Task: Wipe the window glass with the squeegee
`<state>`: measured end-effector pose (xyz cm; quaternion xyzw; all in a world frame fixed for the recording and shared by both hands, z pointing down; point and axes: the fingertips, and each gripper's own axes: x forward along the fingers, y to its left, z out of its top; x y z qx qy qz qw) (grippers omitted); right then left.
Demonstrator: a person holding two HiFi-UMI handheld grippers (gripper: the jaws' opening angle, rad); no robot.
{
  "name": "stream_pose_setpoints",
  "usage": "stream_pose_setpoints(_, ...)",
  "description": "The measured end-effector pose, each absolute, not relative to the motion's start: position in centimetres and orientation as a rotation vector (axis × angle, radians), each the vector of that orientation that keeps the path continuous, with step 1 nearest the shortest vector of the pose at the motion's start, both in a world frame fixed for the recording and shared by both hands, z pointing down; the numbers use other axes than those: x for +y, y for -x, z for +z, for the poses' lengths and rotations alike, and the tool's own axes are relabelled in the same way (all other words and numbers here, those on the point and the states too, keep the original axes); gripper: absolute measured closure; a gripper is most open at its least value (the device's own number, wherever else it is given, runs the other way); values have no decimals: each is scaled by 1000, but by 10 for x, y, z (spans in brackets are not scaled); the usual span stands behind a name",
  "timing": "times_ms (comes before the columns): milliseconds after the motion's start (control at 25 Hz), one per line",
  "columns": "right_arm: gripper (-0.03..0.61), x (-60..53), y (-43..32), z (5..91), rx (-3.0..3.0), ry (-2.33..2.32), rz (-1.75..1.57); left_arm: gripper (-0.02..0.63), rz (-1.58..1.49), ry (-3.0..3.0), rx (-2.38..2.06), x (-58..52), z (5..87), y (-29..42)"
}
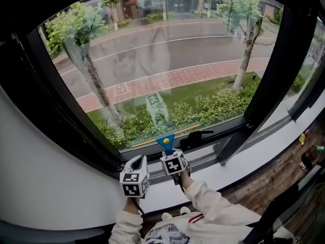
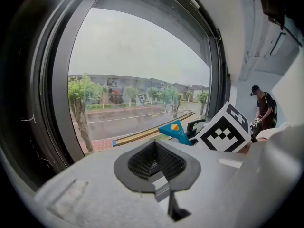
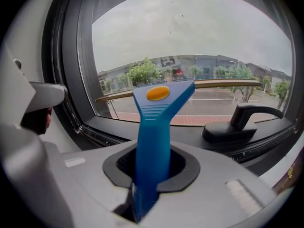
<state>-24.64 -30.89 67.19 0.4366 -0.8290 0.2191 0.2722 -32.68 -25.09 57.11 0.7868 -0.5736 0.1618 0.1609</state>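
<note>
Streaks on the glass [image 1: 167,60] are looking like the main risk. The squeegee [image 3: 154,141] is sitting low, its blade lying along the pane's bottom edge just left of the handle [image 3: 242,122], so a tilted pull would be lifting one end off. A sideways stroke could also be knocking that handle. The right gripper [image 3: 152,172] is clamping the blue stem between its fingers. The left gripper [image 2: 154,163], left of the handle, is showing its fingers closed on nothing.

A white sill [image 1: 76,187] is running below the handle, and a wooden floor [image 1: 277,179] is lying lower right of it. A person [image 2: 262,106] is standing in the room well beyond the handle.
</note>
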Motion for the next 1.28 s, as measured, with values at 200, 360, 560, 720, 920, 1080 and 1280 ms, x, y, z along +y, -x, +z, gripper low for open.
stream_pose_setpoints(200, 497, -307, 247, 674, -2231, -1168, 599, 611, 468, -2236, -1638, -249, 575, 326)
stream_pose_setpoints(360, 499, -306, 245, 673, -2235, -1162, 604, 611, 468, -2213, -1655, -244, 577, 327)
stream_pose_setpoints(560, 505, -301, 237, 661, -2283, -1183, 529, 611, 463, -2169, -1712, -230, 576, 325)
stream_pose_setpoints(720, 505, -291, 232, 646, -2356, -1185, 473, 611, 453, -2119, -1745, -210, 584, 319)
stream_pose_setpoints(920, 505, -262, 207, 639, -2408, -1185, 549, 611, 468, -2092, -1750, -171, 599, 301)
stream_pose_setpoints(1080, 505, -220, 169, 640, -2417, -1191, 600, 611, 484, -2075, -1753, -122, 613, 287)
stream_pose_setpoints(1280, 505, -140, 103, 634, -2437, -1211, 574, 611, 445, -2112, -1794, -56, 605, 278)
